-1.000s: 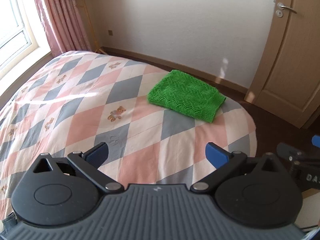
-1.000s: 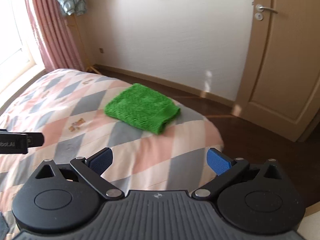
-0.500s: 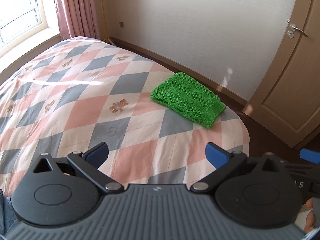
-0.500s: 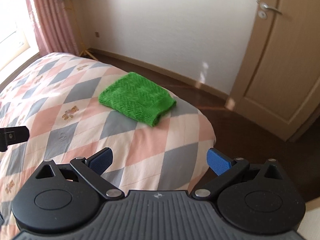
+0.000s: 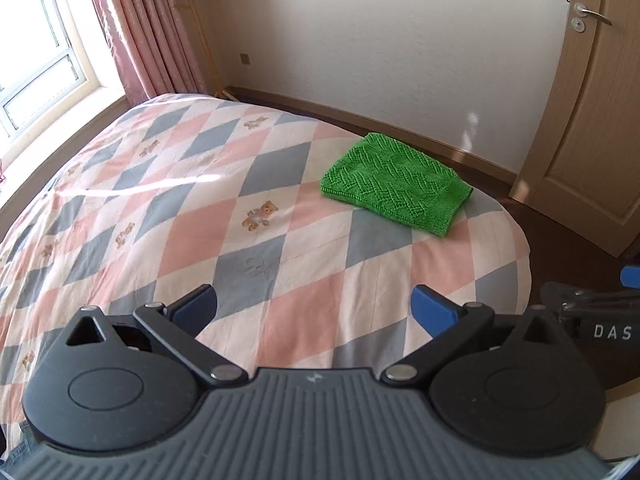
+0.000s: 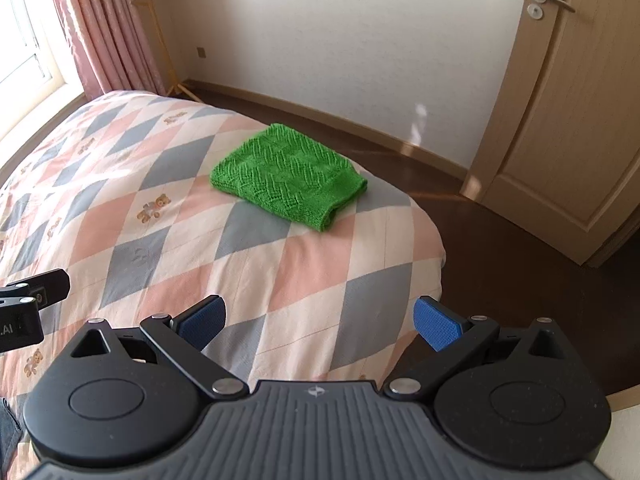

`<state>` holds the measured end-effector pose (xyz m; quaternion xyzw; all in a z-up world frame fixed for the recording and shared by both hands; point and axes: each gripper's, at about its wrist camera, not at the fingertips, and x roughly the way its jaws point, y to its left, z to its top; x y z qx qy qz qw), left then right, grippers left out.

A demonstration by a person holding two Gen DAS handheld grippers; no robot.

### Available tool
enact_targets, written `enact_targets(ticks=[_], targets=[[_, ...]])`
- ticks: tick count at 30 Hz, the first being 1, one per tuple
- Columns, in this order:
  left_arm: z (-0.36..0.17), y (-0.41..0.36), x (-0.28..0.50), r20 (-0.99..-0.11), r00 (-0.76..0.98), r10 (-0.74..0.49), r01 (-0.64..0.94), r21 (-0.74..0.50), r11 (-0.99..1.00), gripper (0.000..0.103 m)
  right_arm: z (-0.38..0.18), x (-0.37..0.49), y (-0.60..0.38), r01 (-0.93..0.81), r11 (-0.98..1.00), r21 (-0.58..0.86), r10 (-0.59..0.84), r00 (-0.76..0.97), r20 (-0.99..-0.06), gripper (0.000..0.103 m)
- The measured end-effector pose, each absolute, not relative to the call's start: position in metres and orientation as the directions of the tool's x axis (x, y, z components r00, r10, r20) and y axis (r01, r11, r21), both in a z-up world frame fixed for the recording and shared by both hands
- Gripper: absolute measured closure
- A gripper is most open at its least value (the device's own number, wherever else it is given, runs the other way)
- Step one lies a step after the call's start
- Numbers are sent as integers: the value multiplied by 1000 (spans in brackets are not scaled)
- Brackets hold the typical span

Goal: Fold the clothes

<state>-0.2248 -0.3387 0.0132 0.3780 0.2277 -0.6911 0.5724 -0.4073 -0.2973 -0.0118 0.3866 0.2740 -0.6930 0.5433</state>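
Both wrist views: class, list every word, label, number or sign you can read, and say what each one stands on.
"DAS", cut off by the frame edge: white letters on the right tongs, seen in the left wrist view.
".AI", also cut off: white letters on the left tongs, seen in the right wrist view.
Small emblem on each ribbed grey housing: a symbol, no letters.
Bedspread: bear pictures, no readable words.
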Motion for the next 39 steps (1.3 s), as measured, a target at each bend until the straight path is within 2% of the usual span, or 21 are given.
enact_targets(ticks=[4, 12, 17, 29, 39], targets=[[12, -348, -230, -791, -57, -609, 968, 105, -227, 1, -15, -412, -304, 968, -248, 32, -542, -111, -833, 0], [6, -383, -235, -820, -102, -564, 988, -19, -151, 1, -20, -429, -334, 973, -227, 30, -530, -97, -843, 0], [-1, -404, -248, -832, -74, -550, 993, -10, -118, 1, -28, -440, -358, 977, -210, 36, -513, -78, -855, 0], [-15, -444, -286, -855, -44, -517, 981, 60, -183, 1, -49, -466, -408, 985, -167, 54, -468, -30, -883, 0], [-27, -476, -302, -889, -23, -457, 987, 53, -153, 1, -59, -481, -441, 988, -142, 68, -444, -2, -896, 0]])
